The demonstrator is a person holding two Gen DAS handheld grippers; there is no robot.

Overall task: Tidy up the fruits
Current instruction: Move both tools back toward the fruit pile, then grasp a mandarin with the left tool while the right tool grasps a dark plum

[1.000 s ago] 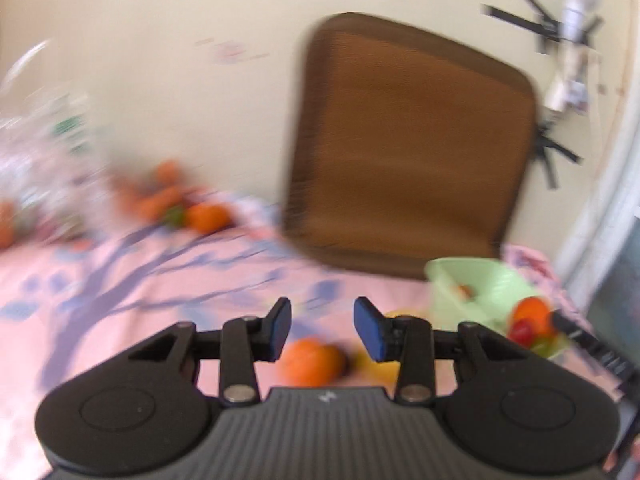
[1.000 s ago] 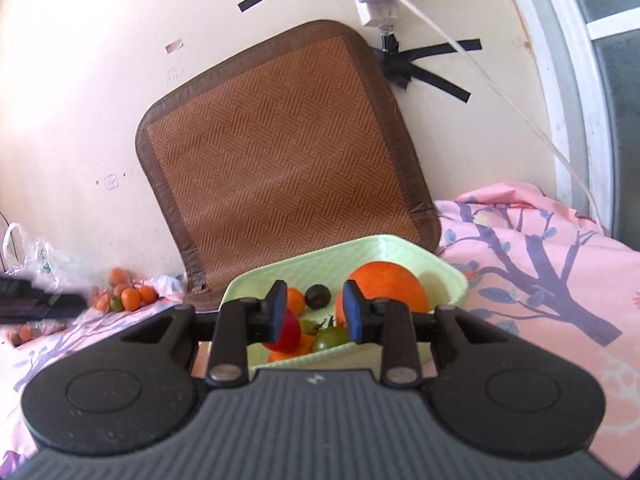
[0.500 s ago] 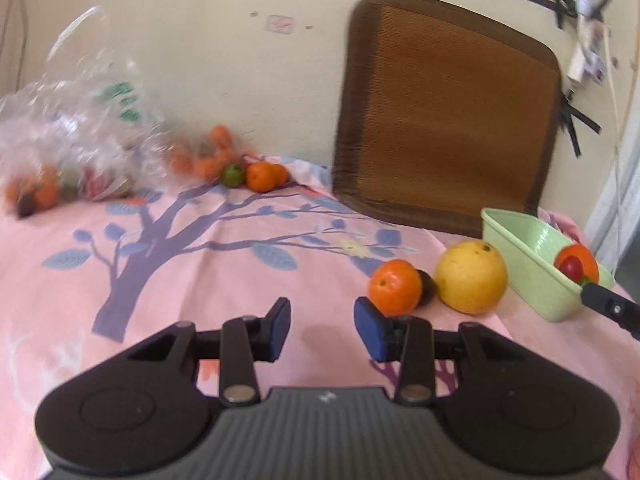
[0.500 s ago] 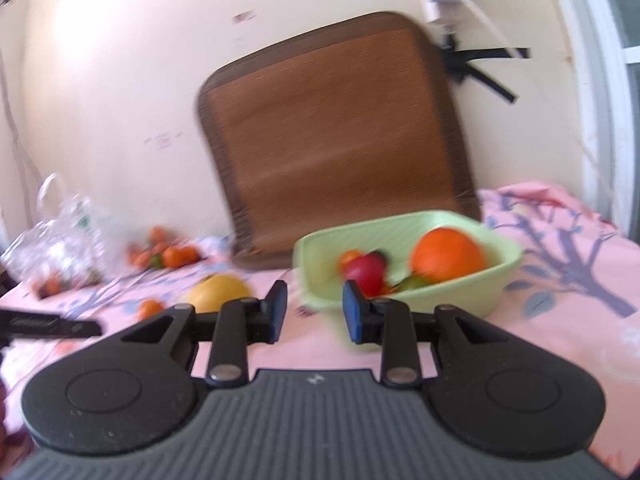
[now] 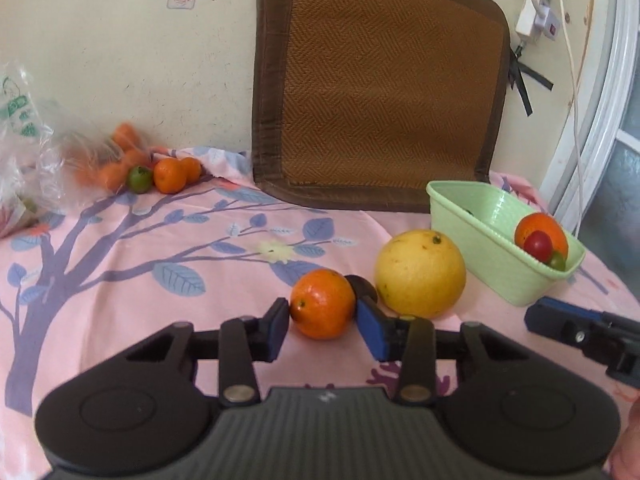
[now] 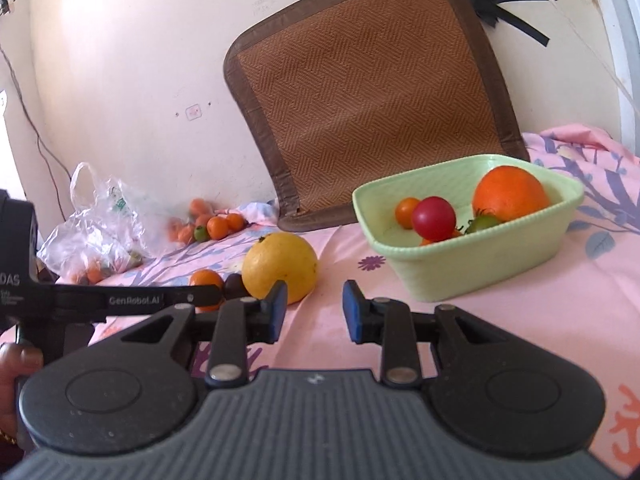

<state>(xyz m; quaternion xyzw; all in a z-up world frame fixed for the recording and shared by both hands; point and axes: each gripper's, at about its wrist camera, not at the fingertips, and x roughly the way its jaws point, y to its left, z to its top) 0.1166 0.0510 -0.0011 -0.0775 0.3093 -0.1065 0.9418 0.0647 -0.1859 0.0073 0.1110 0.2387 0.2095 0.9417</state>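
A small orange (image 5: 322,304) lies on the pink cloth between the blue pads of my left gripper (image 5: 322,313). Its jaws are closing and both pad tips touch the fruit's sides. A small dark fruit (image 5: 362,286) sits right behind it, and a big yellow citrus (image 5: 420,272) lies to its right. The pale green basket (image 5: 500,276) at the right holds a large orange (image 6: 510,196), a red tomato (image 6: 434,218) and smaller fruit. My right gripper (image 6: 314,308) hovers low over bare cloth between the yellow citrus (image 6: 280,266) and the basket (image 6: 480,256), open a little and empty.
A brown woven mat (image 5: 380,80) leans on the back wall. Several small oranges and a green fruit (image 5: 160,172) lie at the far left beside a clear plastic bag (image 6: 100,216) with more fruit. A plug and cables (image 5: 536,20) hang at the right wall.
My left gripper came down and forward, and the small orange went from ahead right of the pads to between them. My right gripper swung left, off the basket and toward the yellow citrus.
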